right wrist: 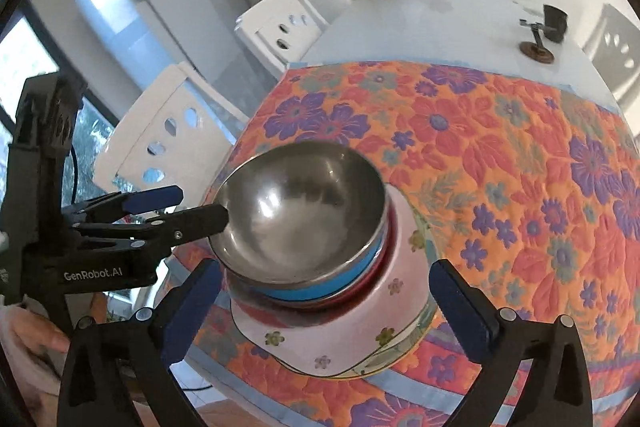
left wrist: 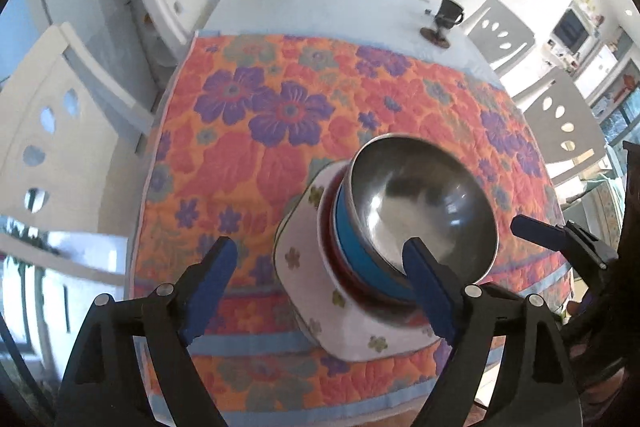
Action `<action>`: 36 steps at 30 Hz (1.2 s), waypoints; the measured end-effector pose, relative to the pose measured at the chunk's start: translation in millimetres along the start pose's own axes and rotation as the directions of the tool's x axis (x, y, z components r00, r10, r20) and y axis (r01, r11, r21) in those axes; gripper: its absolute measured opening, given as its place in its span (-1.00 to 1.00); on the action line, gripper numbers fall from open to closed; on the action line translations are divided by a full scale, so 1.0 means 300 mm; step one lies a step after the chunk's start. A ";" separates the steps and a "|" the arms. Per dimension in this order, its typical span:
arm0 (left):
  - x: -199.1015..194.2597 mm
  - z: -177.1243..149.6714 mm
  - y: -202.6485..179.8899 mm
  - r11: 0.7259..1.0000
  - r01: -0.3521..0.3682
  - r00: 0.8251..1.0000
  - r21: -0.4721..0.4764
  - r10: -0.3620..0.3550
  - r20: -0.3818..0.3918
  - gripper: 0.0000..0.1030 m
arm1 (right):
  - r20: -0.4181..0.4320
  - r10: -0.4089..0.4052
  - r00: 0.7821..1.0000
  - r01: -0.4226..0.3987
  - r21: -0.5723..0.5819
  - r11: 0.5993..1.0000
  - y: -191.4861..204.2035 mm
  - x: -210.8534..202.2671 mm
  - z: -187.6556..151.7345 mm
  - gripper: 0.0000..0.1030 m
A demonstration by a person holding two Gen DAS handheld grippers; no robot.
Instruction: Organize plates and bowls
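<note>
Left wrist view: our left claw [left wrist: 324, 291] and right claw [right wrist: 324, 311] gape empty above the stacked bowls [left wrist: 420, 203]; the stack lies nearer our right.

- My left finger [left wrist: 430, 289] hides part of the steel bowl [left wrist: 420, 207] rim.
- Red bowl [right wrist: 360, 297] mostly covered.
- Far mug [left wrist: 450, 11] too small to read.

text: "GenRobot.AI" | on: side of left gripper [right wrist: 200, 205] body | view: right wrist | other text: none readable
</note>
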State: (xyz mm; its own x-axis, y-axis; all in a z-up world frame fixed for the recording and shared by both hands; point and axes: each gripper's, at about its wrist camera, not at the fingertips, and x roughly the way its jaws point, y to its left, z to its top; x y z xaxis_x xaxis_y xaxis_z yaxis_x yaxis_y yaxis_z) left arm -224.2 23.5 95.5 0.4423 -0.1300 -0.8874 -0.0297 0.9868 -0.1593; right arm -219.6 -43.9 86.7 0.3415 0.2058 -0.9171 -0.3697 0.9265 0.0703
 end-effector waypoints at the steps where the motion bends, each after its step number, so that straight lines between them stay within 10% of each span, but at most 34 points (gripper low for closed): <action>1: 0.000 0.001 0.004 1.000 0.001 1.000 -0.002 -0.001 -0.015 0.70 | -0.015 -0.007 1.000 0.007 -0.011 1.000 0.008 0.014 -0.005 1.00; 36: 0.026 -0.047 0.025 0.997 -0.076 0.989 0.018 0.077 -0.124 0.80 | -0.120 -0.061 0.991 0.062 0.002 0.998 0.020 0.103 -0.019 1.00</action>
State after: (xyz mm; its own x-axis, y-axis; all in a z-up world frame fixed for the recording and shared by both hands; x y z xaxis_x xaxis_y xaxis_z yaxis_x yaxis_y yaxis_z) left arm -233.5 28.5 81.3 0.3244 -0.0642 -0.9437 -0.0467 0.9954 -0.0837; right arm -216.2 -33.8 56.5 0.2575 0.1095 -0.9601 -0.3462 0.9381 0.0141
